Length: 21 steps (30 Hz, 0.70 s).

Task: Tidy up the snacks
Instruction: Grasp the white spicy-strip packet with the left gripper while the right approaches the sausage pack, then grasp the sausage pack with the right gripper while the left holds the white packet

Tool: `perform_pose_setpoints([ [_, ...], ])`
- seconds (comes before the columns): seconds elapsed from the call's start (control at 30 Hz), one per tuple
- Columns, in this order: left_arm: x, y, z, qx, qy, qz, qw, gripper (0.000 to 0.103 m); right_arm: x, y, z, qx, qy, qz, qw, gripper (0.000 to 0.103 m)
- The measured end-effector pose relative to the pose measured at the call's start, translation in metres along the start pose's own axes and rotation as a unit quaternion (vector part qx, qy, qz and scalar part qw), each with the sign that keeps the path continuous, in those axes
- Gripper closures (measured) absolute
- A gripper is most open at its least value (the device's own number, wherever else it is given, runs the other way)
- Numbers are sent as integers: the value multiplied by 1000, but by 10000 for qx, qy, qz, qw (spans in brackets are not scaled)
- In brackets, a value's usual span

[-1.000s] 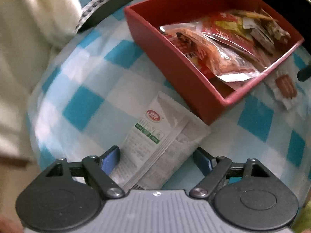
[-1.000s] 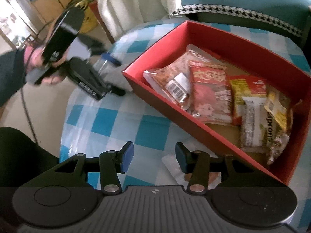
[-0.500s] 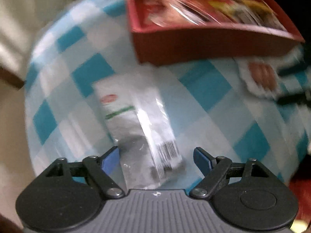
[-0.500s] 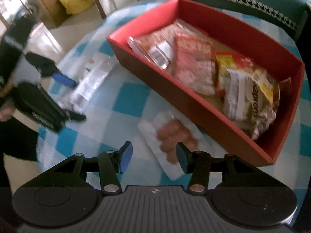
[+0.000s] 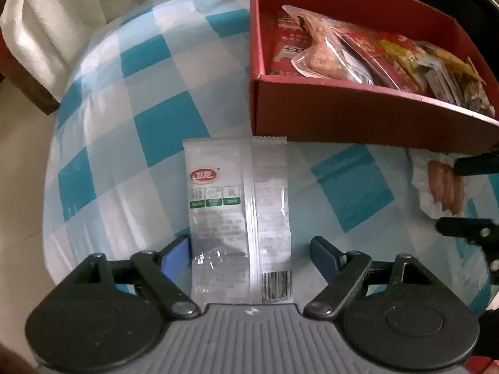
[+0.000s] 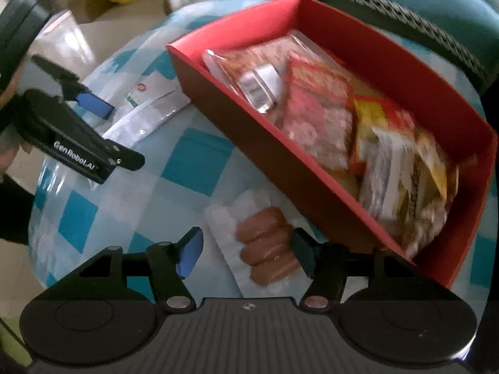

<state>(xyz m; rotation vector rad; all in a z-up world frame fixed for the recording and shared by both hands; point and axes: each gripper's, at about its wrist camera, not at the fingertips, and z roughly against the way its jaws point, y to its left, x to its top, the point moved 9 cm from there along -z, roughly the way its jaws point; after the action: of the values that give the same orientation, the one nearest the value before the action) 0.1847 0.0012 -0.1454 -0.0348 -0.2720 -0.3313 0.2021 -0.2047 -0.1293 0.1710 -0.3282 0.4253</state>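
A silver snack packet with a red logo lies flat on the checked cloth, just in front of the red box. My left gripper points down over it, open, a finger on each side of its near end. In the right wrist view a white packet of small sausages lies beside the red box. My right gripper stands around it with its jaws opening; the left pad is clear of the packet. The left gripper and silver packet show at the far left.
Several snack bags fill the red box. The blue and white checked tablecloth curves down at the round table's left edge. A white draped cloth stands behind, and a teal chair back with a checked trim.
My left gripper rolled and slid, so the silver packet now lies straight between its fingers. My right gripper came down over the sausage packet and its jaws widened.
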Motion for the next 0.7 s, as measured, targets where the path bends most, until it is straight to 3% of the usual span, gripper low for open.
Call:
perform_pose_setpoints([
  [0.13,0,-7,1,-138,57,-138,9998,29,-1,-4,15,-85,-271,-6,9996,27],
  [0.2,0,-8,2,-150,51,-210,9997,34,-2,-6,10,-27,-224,-106,9997,27],
  [0.27,-4,-9,5,-187,47,-239,9995,37,-4,-8,3,-287,-112,50,9995,27],
  [0.37,-8,-8,4,-267,97,-261,9993,37,-1,1,-2,-157,-223,227,9994,22],
  [0.5,-8,-9,4,-260,122,-253,9993,37,-10,20,-5,-32,-6,285,9996,23],
  [0.6,-10,-12,5,-252,147,-322,9991,37,-25,45,5,345,61,169,9992,28],
  [0.7,-13,-16,5,-267,145,-398,9987,37,-32,55,14,138,-38,228,9996,27],
])
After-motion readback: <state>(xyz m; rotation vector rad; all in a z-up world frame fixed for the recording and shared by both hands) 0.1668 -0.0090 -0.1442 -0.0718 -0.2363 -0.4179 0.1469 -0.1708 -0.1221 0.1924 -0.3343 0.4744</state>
